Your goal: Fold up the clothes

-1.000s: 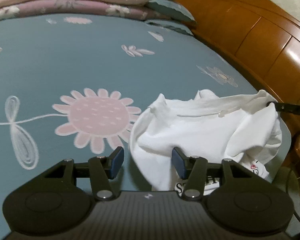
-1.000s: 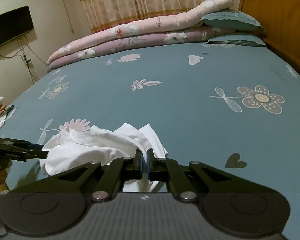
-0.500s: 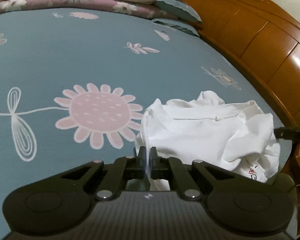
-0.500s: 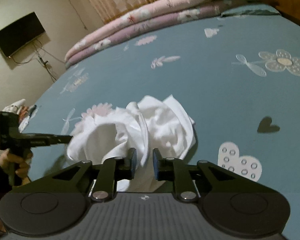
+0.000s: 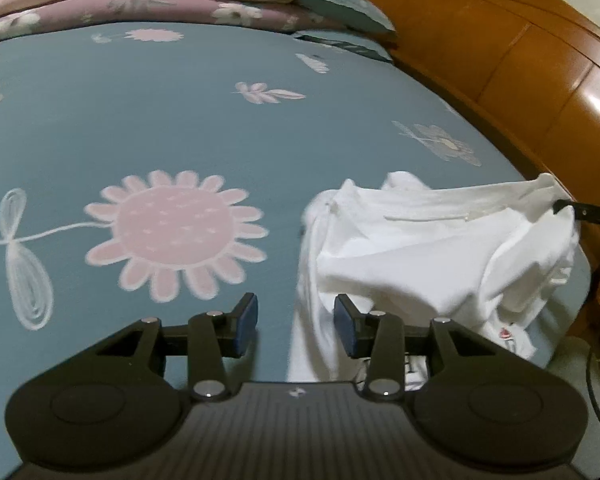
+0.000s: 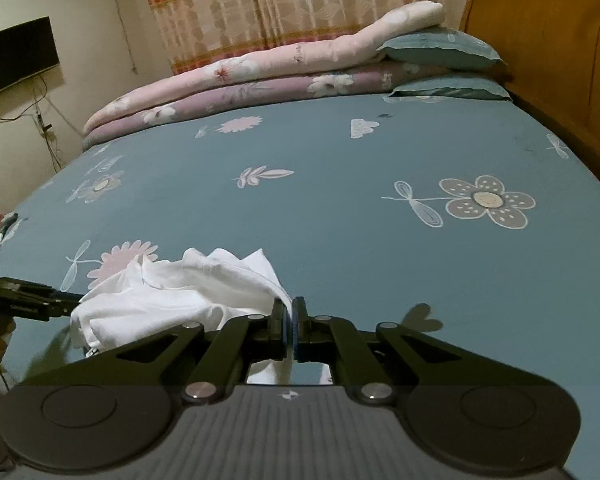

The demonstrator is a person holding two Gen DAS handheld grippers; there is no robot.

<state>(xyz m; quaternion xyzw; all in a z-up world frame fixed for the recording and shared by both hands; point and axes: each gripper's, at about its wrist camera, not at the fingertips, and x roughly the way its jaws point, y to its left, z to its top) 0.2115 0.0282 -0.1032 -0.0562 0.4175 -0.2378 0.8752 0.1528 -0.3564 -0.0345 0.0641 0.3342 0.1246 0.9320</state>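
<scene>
Blue flowered bedsheet (image 5: pixel 180 128), two folded quilts (image 6: pixel 260 80) and two pillows (image 6: pixel 440 48) at the far end, one crumpled white garment (image 5: pixel 420 248) near the edge. Left gripper (image 5: pixel 296 318) opening, cloth hanging loose between its pads; right gripper (image 6: pixel 291 326) pinched tight on the garment's hem.

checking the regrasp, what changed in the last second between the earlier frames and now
The left gripper pinched the white garment half a second ago and is now opening, cloth loose between its jaws. The right gripper opened briefly, then shut on the garment's edge again. The garment stays crumpled.
</scene>
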